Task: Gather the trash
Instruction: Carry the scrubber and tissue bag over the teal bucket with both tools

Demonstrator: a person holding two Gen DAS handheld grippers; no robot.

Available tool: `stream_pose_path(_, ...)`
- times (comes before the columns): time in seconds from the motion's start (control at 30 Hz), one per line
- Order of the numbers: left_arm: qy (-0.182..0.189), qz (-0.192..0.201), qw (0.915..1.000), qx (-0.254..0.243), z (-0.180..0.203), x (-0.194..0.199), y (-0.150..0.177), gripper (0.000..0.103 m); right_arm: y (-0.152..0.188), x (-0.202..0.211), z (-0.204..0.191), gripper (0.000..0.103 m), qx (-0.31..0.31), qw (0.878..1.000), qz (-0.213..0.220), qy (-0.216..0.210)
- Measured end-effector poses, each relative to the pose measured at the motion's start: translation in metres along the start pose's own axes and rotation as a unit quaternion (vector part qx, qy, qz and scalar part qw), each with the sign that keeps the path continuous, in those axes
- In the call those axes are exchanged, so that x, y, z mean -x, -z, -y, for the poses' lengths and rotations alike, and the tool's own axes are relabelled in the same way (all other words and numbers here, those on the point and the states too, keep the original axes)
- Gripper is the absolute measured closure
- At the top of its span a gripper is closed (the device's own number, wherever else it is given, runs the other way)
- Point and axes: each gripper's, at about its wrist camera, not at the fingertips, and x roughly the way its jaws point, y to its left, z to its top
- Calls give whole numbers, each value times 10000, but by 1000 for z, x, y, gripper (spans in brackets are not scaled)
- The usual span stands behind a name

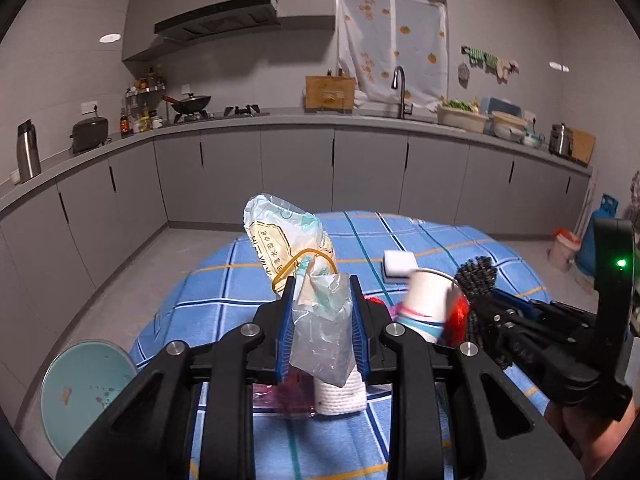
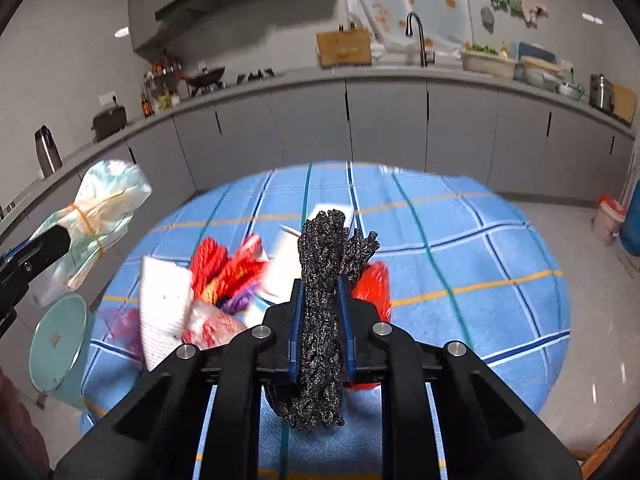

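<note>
Two clamped items: wrapper (image 1: pixel 296 256), cord (image 2: pixel 326 280)

In the right wrist view, the red yarn (image 2: pixel 218 268) and white paper cup (image 2: pixel 286 268) at center are motion-blurred. The teal bin (image 1: pixel 86 396) at lower left is partly hidden behind the gripper body. The countertop bottles (image 1: pixel 140 116) at upper left are too small to identify.

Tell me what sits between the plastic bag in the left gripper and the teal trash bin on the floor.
Nothing visible does. The left gripper holds the plastic bag above the left part of the blue checked table. The teal bin stands lower left, beside the table, with only open air and bare floor between.
</note>
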Motion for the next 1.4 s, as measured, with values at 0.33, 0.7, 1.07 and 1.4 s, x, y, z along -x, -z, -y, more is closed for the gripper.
stream_pose_path(0.33,-454,19,9988,165,-34,23,8,78,-9,16,-36,86,215,9986,126,-456)
stream_pose_path(0.7,-1001,-75,9939,446,-82,40,19,77,-14,11,-115,85,743,9898,80,-1215)
stream_pose_path(1.07,-1803,-289,9782,988,-166,58,45,77,-11,-14,-216,85,1230,9700,-245,-2083)
stream_pose_path(1.4,-2343,-569,9595,1460,-241,63,74,77,0,-39,-301,85,1667,9465,-597,-2697)
